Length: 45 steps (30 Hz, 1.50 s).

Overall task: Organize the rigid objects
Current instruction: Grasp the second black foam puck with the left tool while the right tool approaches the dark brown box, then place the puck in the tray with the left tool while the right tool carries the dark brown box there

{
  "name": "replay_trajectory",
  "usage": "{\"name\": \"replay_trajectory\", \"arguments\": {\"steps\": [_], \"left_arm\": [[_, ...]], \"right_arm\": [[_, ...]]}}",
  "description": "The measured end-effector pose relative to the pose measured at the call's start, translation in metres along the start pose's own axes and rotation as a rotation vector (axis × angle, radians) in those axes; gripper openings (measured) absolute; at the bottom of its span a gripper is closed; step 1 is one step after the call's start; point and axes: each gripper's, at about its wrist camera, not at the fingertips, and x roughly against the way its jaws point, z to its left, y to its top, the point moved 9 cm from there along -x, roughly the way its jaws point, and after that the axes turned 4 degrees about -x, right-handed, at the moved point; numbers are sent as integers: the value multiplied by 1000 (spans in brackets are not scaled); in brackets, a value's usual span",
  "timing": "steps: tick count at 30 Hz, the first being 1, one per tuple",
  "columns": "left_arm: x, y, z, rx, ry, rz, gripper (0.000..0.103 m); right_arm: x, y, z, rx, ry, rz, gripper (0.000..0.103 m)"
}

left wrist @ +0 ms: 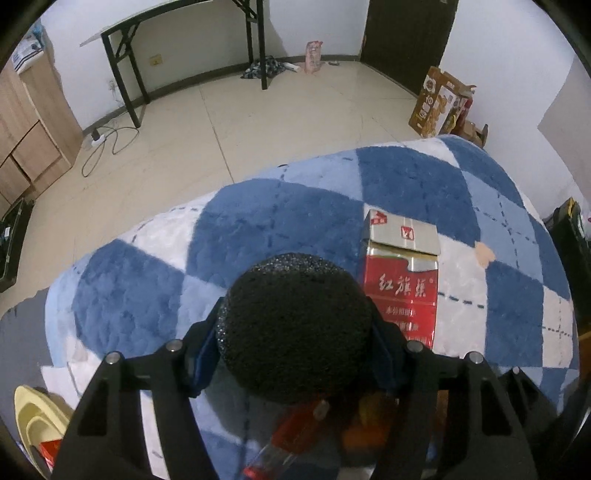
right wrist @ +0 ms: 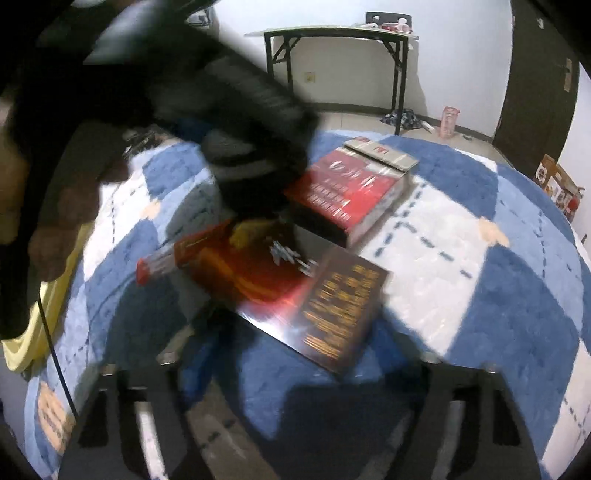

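While one blue-and-white checked blanket (left wrist: 258,229) covers everything, two red boxes lie near its middle: a silver-ended carton (left wrist: 400,291) toward the far edge and a glossy gold-lettered box (right wrist: 295,291) nearer. The left claw (left wrist: 295,349), angled steeply down, clamps one black foam ball (left wrist: 295,325). The right claw (right wrist: 301,356) is blurred, so I cannot tell its grip.

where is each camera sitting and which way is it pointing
Left wrist: on the left gripper, tilted down at a black foam ball between its jaws, red and silver box beyond; only the gripper shows.
Right wrist: on the right gripper, angled down at a red and gold box on the checked blanket; the left gripper and a hand show.
Shared: blanket, red and silver box, folding table.
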Motion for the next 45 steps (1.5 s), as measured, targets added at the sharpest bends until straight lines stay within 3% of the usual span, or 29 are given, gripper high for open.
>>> {"name": "replay_trajectory", "arguments": {"steps": [2, 4, 9, 12, 13, 14, 18, 22, 28, 34, 41, 45], "left_arm": [[13, -6, 6, 10, 10, -5, 69], [31, -13, 12, 20, 3, -17, 69], [81, -32, 33, 83, -11, -63, 69], [112, -48, 53, 144, -6, -86, 69], [123, -53, 60, 160, 5, -97, 69], [132, -58, 66, 169, 18, -106, 69], [184, -78, 89, 243, 59, -187, 69], [204, -87, 109, 324, 41, -255, 69], [197, -103, 136, 344, 64, -237, 69], [197, -130, 170, 388, 104, -221, 69], [219, -152, 202, 483, 100, -252, 69], [237, -182, 226, 555, 77, -256, 69]], "right_arm": [[0, 2, -8, -24, 29, 8, 51], [3, 1, -15, -37, 44, 3, 45], [8, -1, -21, -41, 52, -13, 45], [11, -2, -18, -39, 60, -13, 70], [13, -1, -16, -43, 68, -21, 86], [15, 0, -15, -49, 65, -29, 96], [23, 12, -12, -111, 66, -41, 103], [16, 21, -1, -81, 3, -27, 103], [-10, 29, -1, -125, -27, 25, 103], [-16, 40, 2, -61, -41, -22, 98], [19, 34, -2, -54, 5, -65, 97], [47, 36, 25, -1, 86, -79, 96]]}}
